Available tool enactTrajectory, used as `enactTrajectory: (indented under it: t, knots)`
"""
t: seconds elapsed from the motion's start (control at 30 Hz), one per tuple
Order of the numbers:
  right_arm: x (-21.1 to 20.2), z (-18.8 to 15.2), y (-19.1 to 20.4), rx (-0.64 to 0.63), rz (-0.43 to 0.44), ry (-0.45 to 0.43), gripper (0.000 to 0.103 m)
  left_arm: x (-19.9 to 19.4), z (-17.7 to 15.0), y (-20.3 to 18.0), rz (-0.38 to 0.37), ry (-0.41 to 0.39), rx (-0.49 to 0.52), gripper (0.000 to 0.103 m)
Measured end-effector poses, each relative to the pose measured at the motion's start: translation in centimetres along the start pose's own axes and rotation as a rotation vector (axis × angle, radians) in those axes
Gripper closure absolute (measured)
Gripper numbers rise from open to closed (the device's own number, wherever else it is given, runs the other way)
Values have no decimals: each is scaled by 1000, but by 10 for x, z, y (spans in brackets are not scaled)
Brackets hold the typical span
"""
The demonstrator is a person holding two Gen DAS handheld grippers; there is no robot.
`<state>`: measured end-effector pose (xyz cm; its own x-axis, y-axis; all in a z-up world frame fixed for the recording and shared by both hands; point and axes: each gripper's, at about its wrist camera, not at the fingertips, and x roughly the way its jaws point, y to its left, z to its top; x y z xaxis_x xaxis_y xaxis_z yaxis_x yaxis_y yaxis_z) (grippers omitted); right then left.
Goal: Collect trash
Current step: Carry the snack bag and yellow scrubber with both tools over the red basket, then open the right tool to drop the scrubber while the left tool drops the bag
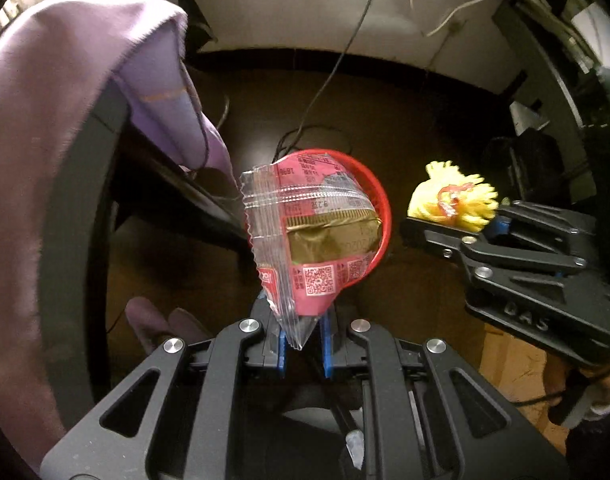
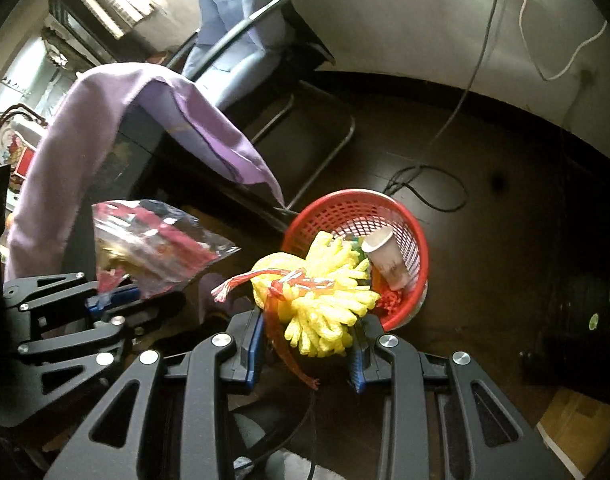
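My left gripper [image 1: 303, 334] is shut on a red and clear snack wrapper [image 1: 309, 236], held above the red mesh basket [image 1: 381, 200] on the dark floor. My right gripper [image 2: 309, 342] is shut on a yellow foam fruit net with red strands [image 2: 321, 296], held over the near side of the basket [image 2: 385, 208]. A white paper cup [image 2: 387, 258] and other scraps lie inside the basket. The right gripper [image 1: 493, 226] with the net [image 1: 453, 196] shows at the right of the left wrist view; the left gripper [image 2: 109, 300] with the wrapper [image 2: 157, 244] shows at the left of the right wrist view.
A purple cloth [image 1: 45, 120] hangs over a dark table edge at the left [image 2: 145, 100]. A folding chair [image 2: 313, 132] stands behind the basket. Black cables [image 2: 425, 184] trail on the floor by the white wall. A cardboard piece [image 1: 513, 376] lies at lower right.
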<state>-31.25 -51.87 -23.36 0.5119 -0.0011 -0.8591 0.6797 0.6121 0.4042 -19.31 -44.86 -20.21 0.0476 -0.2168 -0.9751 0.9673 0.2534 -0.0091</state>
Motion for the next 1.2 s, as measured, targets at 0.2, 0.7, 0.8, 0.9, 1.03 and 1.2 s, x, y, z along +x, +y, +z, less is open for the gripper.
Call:
enactTrajectory:
  t: [0.2, 0.7, 0.8, 0.9, 1.03, 1.2]
  knots:
    - [26, 5, -17, 37, -24, 32, 70, 42, 8, 0, 34, 64, -4, 89]
    - [99, 9, -41, 121, -46, 134, 69, 125, 23, -6, 19, 211, 17, 89]
    - [113, 9, -44, 132, -54, 157, 69, 134, 22, -7, 23, 225, 20, 89]
    - [122, 12, -49, 131, -62, 171, 69, 137, 21, -6, 39, 224, 15, 89]
    - [127, 15, -52, 149, -56, 176, 64, 140, 21, -4, 47, 229, 21, 85]
    - [127, 21, -59, 202, -48, 158, 45, 137, 26, -6, 45, 206, 3, 52]
